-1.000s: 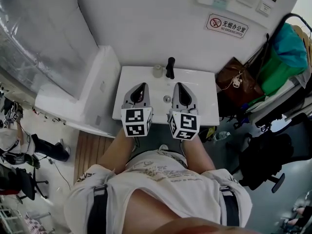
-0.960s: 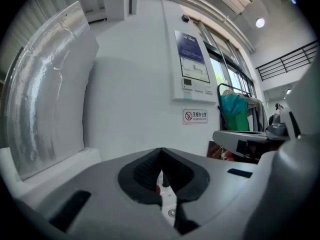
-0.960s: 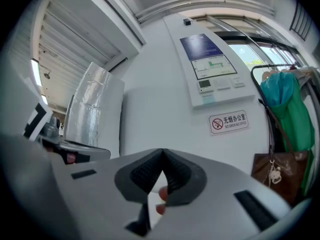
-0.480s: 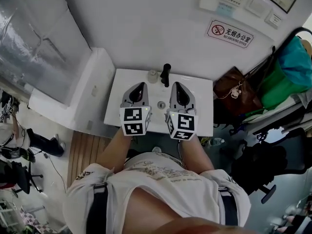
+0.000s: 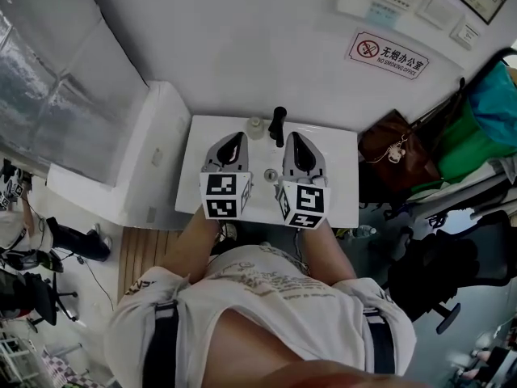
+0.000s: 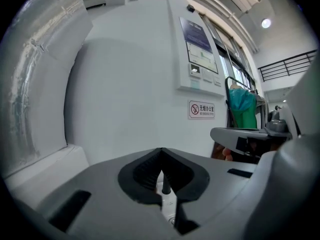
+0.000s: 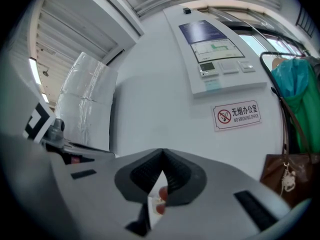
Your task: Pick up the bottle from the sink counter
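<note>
A small pale bottle (image 5: pixel 255 127) stands at the back of the white sink counter (image 5: pixel 340 186), just left of the black faucet (image 5: pixel 279 124). My left gripper (image 5: pixel 234 139) hovers over the basin, a short way in front of the bottle, jaws shut and empty. My right gripper (image 5: pixel 292 137) hangs beside it, in front of the faucet, also shut with nothing held. In the left gripper view the jaws meet at the tip (image 6: pixel 161 152), and the faucet (image 6: pixel 164 183) shows through the gap below. In the right gripper view the tips (image 7: pixel 162 153) are likewise together.
The basin drain (image 5: pixel 271 175) lies between the two grippers. A white cabinet (image 5: pixel 153 160) adjoins the counter's left side. A brown bag (image 5: pixel 396 148) and green bag (image 5: pixel 472 115) hang on the right. A no-smoking sign (image 5: pixel 388 53) is on the wall behind.
Both grippers have edged a little towards the back of the counter, nearer the bottle and faucet. Their jaws have stayed shut.
</note>
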`<state>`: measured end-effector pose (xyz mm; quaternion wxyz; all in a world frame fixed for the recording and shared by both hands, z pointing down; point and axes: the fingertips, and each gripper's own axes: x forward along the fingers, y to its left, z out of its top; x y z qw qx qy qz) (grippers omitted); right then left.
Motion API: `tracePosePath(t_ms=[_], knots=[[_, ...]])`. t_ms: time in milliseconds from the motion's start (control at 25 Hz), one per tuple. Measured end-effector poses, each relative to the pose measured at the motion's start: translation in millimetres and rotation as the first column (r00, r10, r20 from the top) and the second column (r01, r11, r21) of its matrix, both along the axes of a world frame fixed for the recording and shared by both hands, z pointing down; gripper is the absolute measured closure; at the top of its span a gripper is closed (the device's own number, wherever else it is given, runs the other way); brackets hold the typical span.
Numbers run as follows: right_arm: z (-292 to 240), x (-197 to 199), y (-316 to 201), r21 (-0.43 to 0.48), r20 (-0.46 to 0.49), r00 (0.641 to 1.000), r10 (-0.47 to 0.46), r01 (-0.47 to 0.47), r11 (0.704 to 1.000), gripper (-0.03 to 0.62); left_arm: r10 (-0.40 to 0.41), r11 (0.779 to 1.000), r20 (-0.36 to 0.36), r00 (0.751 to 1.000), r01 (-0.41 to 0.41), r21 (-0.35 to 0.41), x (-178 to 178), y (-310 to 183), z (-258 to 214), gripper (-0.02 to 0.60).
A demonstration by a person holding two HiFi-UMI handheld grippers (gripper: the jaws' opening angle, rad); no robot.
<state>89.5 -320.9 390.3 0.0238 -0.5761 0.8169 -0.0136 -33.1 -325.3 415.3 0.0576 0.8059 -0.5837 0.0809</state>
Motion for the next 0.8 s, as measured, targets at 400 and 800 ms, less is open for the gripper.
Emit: tracePosePath(t_ms=[400, 800], knots=[[5.2, -13.8, -23.1, -0.011, -0.003, 0.999, 0.042, -0.042, 0.999, 0.571, 0.017, 0.999, 0.01, 1.0, -0.017, -0.028, -21.8, -37.5, 25.1, 0.566], [19.4, -11.3, -33.7, -0.041, -0.039, 0.992, 0.119, -0.121, 0.992, 0.571, 0.077, 0.997, 0.048, 0.996, -0.075, -0.033, -18.4, -61.0, 55.6, 0.566]])
